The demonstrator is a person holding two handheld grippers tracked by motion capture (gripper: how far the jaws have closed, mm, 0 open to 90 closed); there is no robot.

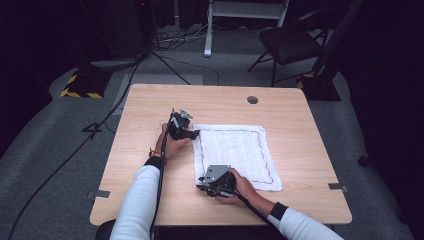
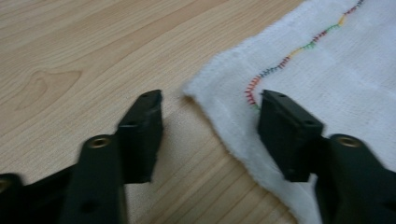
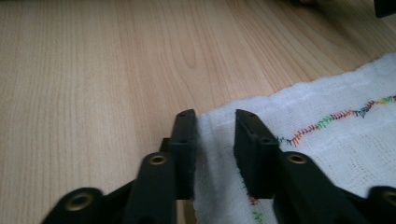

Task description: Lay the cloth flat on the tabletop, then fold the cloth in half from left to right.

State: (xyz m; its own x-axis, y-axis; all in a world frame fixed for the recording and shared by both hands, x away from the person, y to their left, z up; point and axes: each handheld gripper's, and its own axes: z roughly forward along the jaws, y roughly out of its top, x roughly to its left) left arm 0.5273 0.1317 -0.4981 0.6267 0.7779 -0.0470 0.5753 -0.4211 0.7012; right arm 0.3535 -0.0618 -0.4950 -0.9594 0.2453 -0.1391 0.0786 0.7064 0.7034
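A white cloth (image 1: 235,156) lies flat in the middle of the table (image 1: 150,100). The left tool (image 1: 196,133) is at the cloth's far left corner, its jaws apart with the corner between them, not pinched. The right tool (image 1: 200,181) is at the near left corner, jaws narrow around the edge, still a gap. Up close, colourful stitching (image 2: 299,51) runs along the cloth. A small round hole (image 1: 252,99) sits near the table's far edge.

The wood table (image 1: 150,200) is bare all around my white cloth (image 1: 235,150), so I can slide in from any side. My left gripper (image 1: 196,133) sits at the cloth's far left corner, my right gripper (image 1: 201,181) at the near left corner. A small round hole (image 1: 252,99) sits far back
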